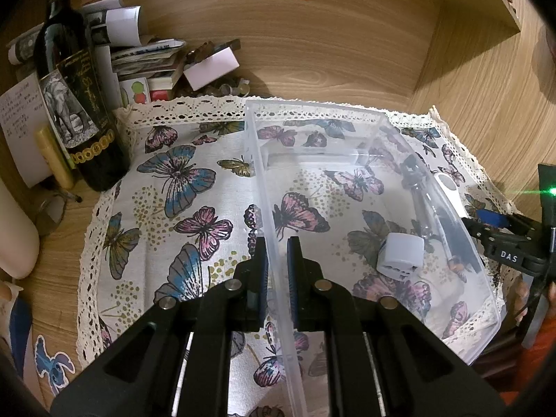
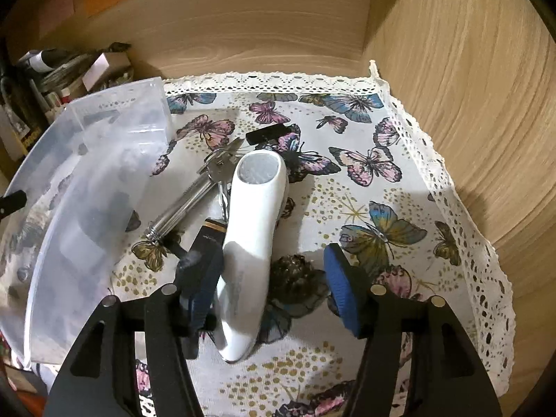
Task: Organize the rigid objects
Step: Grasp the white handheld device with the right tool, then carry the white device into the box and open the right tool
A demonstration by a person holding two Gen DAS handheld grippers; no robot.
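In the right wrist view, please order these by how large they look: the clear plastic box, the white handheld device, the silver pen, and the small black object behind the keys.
1. clear plastic box, by far the largest
2. white handheld device, though it lies nearest the camera, which enlarges it
3. silver pen
4. small black object, smallest, but also farthest away

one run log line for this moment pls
left gripper: shut on clear bin wall | right gripper: open around white handheld device | white adapter: in bin

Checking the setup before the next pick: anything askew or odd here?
Yes. The butterfly cloth rides up the wooden side wall at its right edge instead of lying flat. The white handheld device lies partly on top of the keys. Nothing looks spilled or damaged.
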